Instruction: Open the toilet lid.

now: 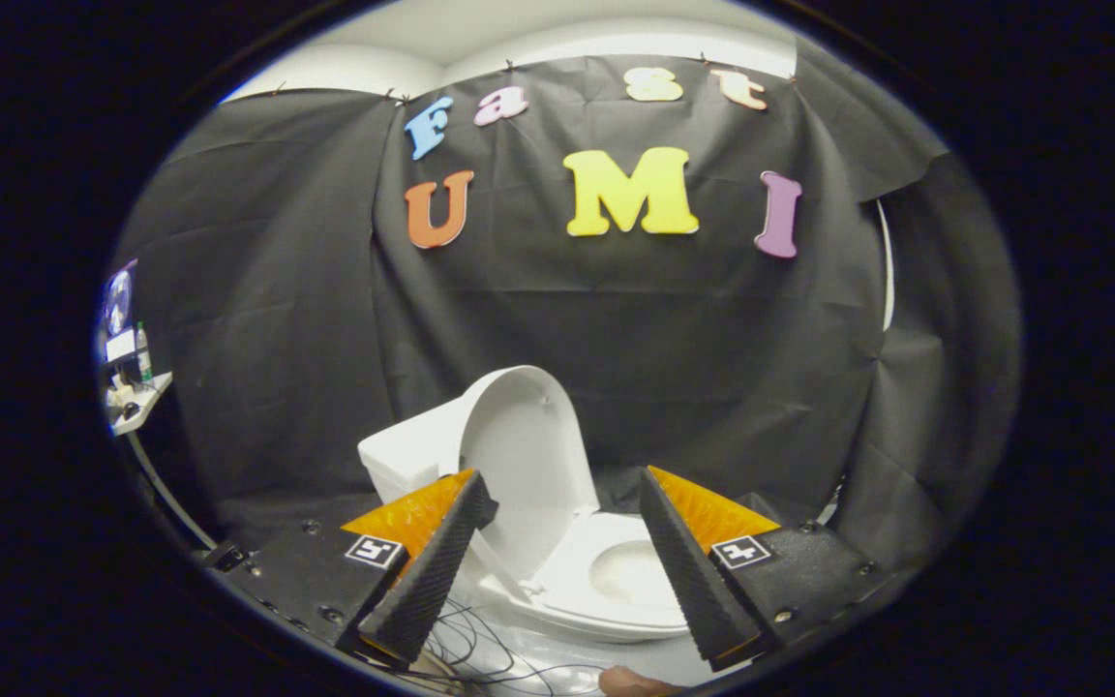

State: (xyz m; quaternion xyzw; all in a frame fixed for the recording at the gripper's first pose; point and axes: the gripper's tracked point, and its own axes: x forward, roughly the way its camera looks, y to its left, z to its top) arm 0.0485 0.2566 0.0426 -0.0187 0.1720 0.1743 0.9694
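A white toilet (616,590) stands ahead of my gripper (562,489), against the black cloth wall. Its lid (519,455) is raised upright and leans back toward the white tank (407,455). The seat (630,571) lies down around the open bowl. My two fingers, black ribbed pads with orange backs, are spread wide apart with nothing between them. The left finger (436,561) overlaps the lid's lower left edge in the view. The right finger (688,571) overlaps the seat's right side. Whether either one touches the toilet I cannot tell.
Thin black cables (480,649) lie on the white floor in front of the toilet base. A small shelf with bottles (136,373) sits far off to the left. A fingertip (630,682) shows under the gripper.
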